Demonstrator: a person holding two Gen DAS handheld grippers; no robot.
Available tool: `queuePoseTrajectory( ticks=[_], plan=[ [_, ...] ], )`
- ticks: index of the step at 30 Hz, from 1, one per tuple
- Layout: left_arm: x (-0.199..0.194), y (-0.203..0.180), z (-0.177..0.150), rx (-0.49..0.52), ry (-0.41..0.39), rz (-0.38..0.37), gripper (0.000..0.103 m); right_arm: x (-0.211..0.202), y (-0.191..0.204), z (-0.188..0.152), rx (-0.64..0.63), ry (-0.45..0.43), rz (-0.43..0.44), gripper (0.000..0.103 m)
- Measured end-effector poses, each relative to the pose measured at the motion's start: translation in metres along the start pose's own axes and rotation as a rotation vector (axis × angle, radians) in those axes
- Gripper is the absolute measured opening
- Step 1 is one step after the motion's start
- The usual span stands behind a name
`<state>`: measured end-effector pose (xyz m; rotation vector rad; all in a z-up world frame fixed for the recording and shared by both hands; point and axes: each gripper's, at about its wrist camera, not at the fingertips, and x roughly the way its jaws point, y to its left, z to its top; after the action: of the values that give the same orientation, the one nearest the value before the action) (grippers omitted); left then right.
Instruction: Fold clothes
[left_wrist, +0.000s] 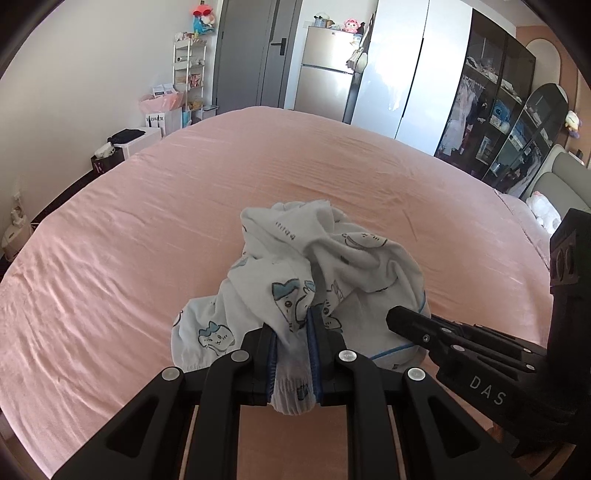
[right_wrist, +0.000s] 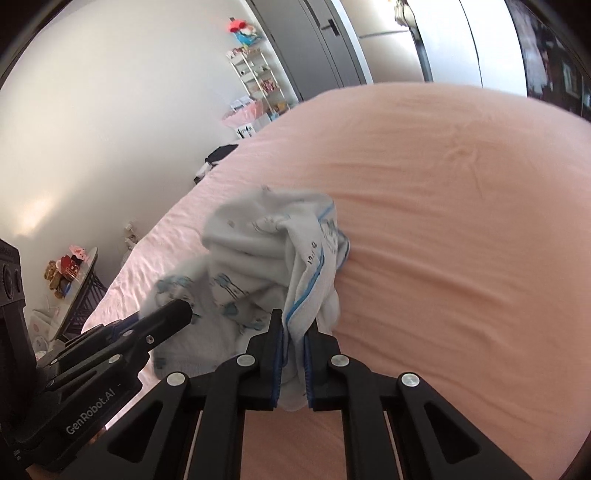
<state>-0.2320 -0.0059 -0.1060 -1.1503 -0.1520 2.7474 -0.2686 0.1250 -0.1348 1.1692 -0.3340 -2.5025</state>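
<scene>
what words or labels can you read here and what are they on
"DAS" on the body of the right gripper
"GenRobot.AI" on the body of the left gripper
"FLOWER", partly blurred, on a white bag beside the bed
Small dark print on the garment, too small to read
Packets on the shelf rack, too small to read
</scene>
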Motion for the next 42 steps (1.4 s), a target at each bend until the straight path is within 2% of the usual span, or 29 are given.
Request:
queuePoseTrajectory(
  ticks=[4,6,11,19,21,22,23,25,27,29,34,38,42],
  plan=[
    [-0.023,-0.005,0.008,0.009,-0.005,-0.016,0.013,-0.032,0.007,0.006,-0.011,-0.020,-0.003,0.007],
    [-0.033,-0.009,0.011,0.021,-0.009,-0.024,0.013,-0.048,0.003,0.010,0.015,-0.014,0.025,0.007],
    [-0.056,-0.018,0.014,0.055,-0.015,-0.033,0.013,-0.076,0.009,0.007,0.002,-0.032,-0.016,0.007],
    [-0.068,-0.021,0.000,0.056,-0.011,-0.087,0.015,-0.104,0.013,0.011,0.009,-0.075,-0.020,0.006],
    [-0.065,-0.016,-0.003,-0.005,-0.007,-0.115,0.022,-0.113,0.015,0.012,0.000,-0.085,-0.020,0.006],
    [-0.064,-0.012,-0.005,-0.043,-0.006,-0.131,0.035,-0.118,0.016,0.011,-0.003,-0.086,-0.014,0.006],
    [-0.062,-0.007,-0.007,-0.090,-0.007,-0.150,0.062,-0.122,0.018,0.013,-0.010,-0.093,-0.016,0.006],
    [-0.060,0.002,-0.011,-0.166,-0.021,-0.199,0.090,-0.129,0.022,0.015,-0.031,-0.103,-0.018,0.006],
    [-0.059,0.011,-0.015,-0.231,-0.039,-0.253,0.090,-0.137,0.026,0.017,-0.047,-0.113,-0.016,0.006],
    [-0.057,0.014,-0.015,-0.258,-0.044,-0.270,0.090,-0.139,0.028,0.020,-0.059,-0.117,-0.013,0.006],
    [-0.039,0.015,-0.021,-0.235,0.010,-0.179,0.090,-0.138,0.026,0.024,-0.034,-0.133,0.010,0.006],
    [-0.023,0.018,-0.031,-0.242,0.049,-0.188,0.090,-0.134,0.023,0.027,-0.035,-0.127,0.012,0.006],
    [-0.012,0.019,-0.041,-0.221,0.061,-0.151,0.090,-0.131,0.020,0.029,-0.030,-0.130,0.009,0.006]
  ],
)
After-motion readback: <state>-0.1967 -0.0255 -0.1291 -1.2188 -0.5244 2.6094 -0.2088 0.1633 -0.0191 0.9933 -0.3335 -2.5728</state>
